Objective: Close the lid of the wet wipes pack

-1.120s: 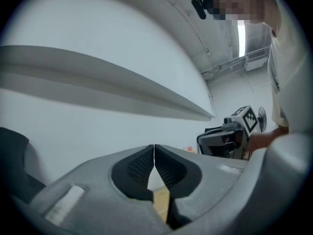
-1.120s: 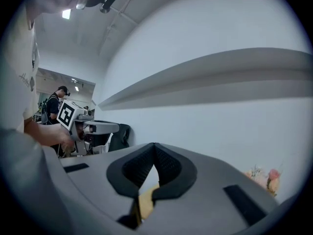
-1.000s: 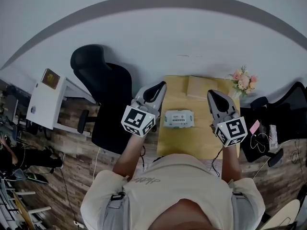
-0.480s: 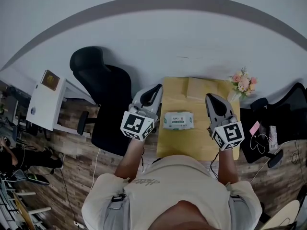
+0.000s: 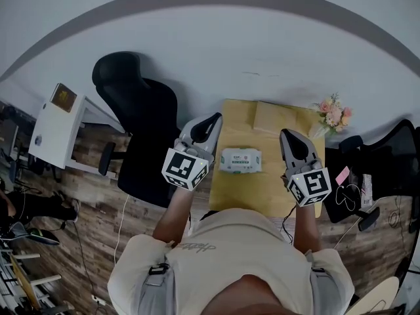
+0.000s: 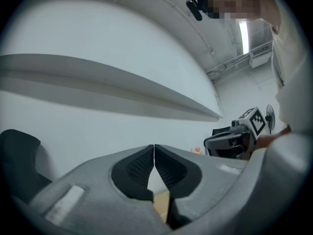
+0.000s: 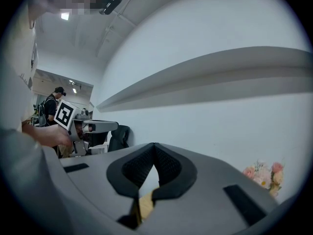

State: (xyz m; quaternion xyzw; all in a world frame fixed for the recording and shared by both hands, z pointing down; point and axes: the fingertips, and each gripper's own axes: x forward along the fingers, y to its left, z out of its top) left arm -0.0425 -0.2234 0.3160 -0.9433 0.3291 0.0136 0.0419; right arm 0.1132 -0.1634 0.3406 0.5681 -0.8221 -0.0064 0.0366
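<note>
**Status.** Wet wipes pack (image 5: 240,160) lies flat on the table (image 5: 262,192), long side across the person, between the two grippers. Lid state can't be read: too small in the head view, and neither gripper view shows the pack.

**L gripper** (image 5: 216,118): jaws pressed together, nothing between them. It is held off the pack's left end, at the table's left edge, not touching the pack.

**R gripper** (image 5: 287,135): jaws also together, empty. It is held off the pack's right end, also apart from it.

**Rationale (judged).** Both grippers flank the pack at approx. equal stand-off, a ready pose w/ either side free to act. Joined jaws give a blunt tip suited to pressing a flip lid down, not to grasping. One gripper could steady the pack while the other presses.
</note>
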